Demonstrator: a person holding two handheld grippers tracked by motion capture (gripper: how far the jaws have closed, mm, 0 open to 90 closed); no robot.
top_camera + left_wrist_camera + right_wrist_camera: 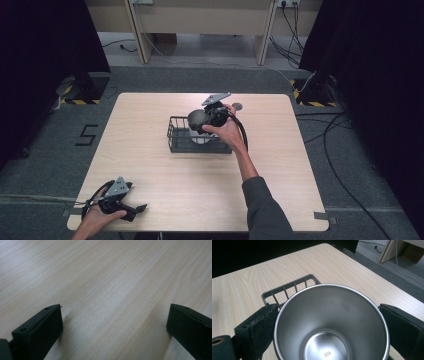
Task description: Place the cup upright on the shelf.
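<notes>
The right tool [329,322] pinches a steel cup [331,325] stamped "304" inside, above the wire basket [176,135]; the left tool [112,325], spread, rests on the worktop [165,190] well apart from the basket.

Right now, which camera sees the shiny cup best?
The right gripper view: the steel cup sits between that gripper's jaws, open mouth toward the camera. In the high view it is small, above the basket.

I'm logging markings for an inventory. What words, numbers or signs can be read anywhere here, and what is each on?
"304": stamped on the inside bottom of the shiny stainless steel cup, held between the right gripper's fingers.
"5": large dark figure marked on the grey floor, left of the light wooden table.
No other text is legible; the dark wire basket shows none.
</notes>
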